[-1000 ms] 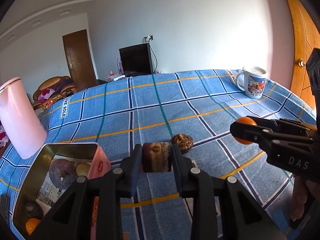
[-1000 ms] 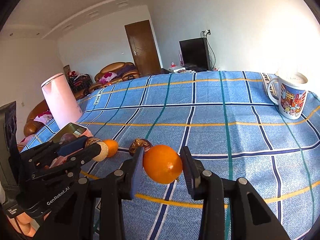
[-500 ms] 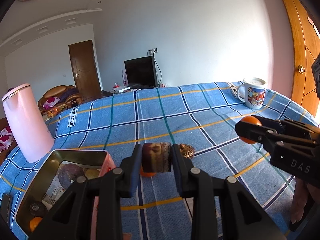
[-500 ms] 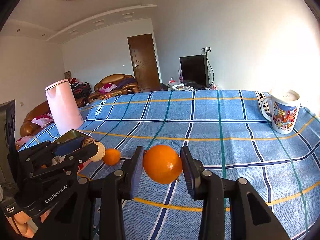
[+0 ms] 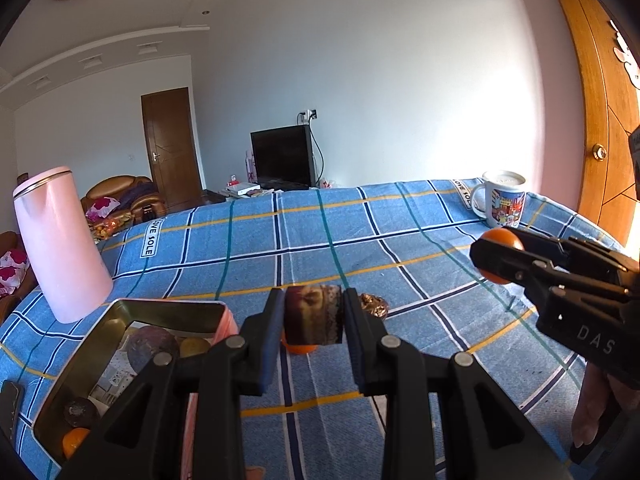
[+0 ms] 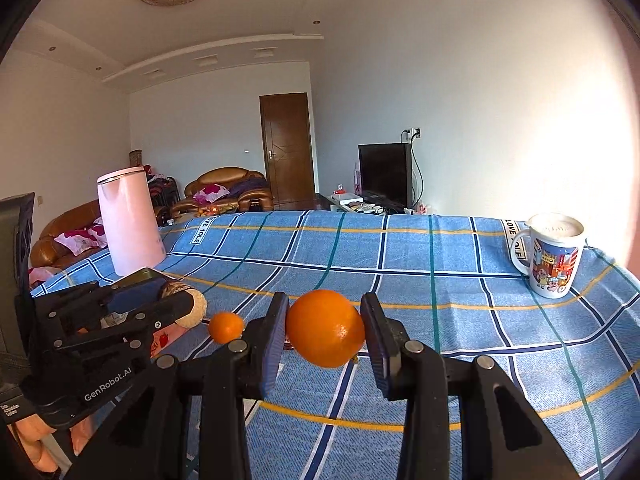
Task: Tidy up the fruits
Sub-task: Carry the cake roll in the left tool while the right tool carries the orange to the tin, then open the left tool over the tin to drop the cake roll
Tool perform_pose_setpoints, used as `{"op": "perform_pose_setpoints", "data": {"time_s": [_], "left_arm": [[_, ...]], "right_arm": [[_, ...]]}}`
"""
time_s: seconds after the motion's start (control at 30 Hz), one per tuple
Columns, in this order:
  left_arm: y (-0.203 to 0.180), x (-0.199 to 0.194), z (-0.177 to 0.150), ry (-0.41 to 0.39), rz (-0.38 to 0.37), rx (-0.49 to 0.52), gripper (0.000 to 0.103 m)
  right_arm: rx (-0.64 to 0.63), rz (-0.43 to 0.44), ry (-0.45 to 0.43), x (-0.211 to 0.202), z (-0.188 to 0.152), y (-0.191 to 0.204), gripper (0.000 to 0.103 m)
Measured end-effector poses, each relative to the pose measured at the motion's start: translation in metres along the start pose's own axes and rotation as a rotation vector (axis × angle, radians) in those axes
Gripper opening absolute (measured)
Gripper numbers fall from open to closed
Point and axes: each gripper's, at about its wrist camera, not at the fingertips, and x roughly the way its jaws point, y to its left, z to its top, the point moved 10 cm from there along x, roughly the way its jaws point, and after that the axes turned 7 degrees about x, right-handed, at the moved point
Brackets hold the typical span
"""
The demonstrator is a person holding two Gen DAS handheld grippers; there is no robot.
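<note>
My left gripper [image 5: 314, 320] is shut on a mottled brown-purple fruit [image 5: 316, 308], held above the blue checked tablecloth [image 5: 280, 240]. Just behind and below it lies a small orange [image 5: 298, 348], and a wrinkled brown fruit [image 5: 374, 305] rests to its right. My right gripper [image 6: 325, 334] is shut on a large orange [image 6: 325, 332] held off the cloth. The small orange [image 6: 226, 326] shows to its left there. An open pink tin [image 5: 120, 308] at lower left holds several fruits, among them a dark purple one [image 5: 154, 346].
A tall pink kettle [image 5: 60, 240] stands behind the tin at the left. A printed mug [image 6: 554, 256] sits near the far right corner of the table. A wooden door [image 5: 592, 120] is close on the right. A person's hand [image 5: 592, 412] holds the right gripper.
Both grippers have lifted and tilted upward a little, each still clamped on its fruit. The small orange has come into sight below the left gripper's fruit.
</note>
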Motion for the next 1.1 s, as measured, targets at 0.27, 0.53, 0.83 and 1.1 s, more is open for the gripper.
{"op": "perform_pose_setpoints", "data": {"time_s": [0.27, 0.53, 0.83, 1.1], "left_arm": [[0.055, -0.025, -0.003, -0.021, 0.039, -0.082, 0.031], [0.129, -0.038, -0.017, 0.000, 0.125, -0.156, 0.031], [0.179, -0.030, -0.046, 0.072, 0.181, -0.211, 0.031], [0.202, -0.021, -0.070, 0.139, 0.196, -0.244, 0.031]], "right_arm": [[-0.026, 0.112, 0.038, 0.011, 0.011, 0.059, 0.039], [-0.083, 0.214, 0.091, 0.035, 0.010, 0.132, 0.039], [-0.137, 0.280, 0.193, 0.070, -0.022, 0.189, 0.039], [-0.204, 0.296, 0.292, 0.092, -0.055, 0.224, 0.039]]}}
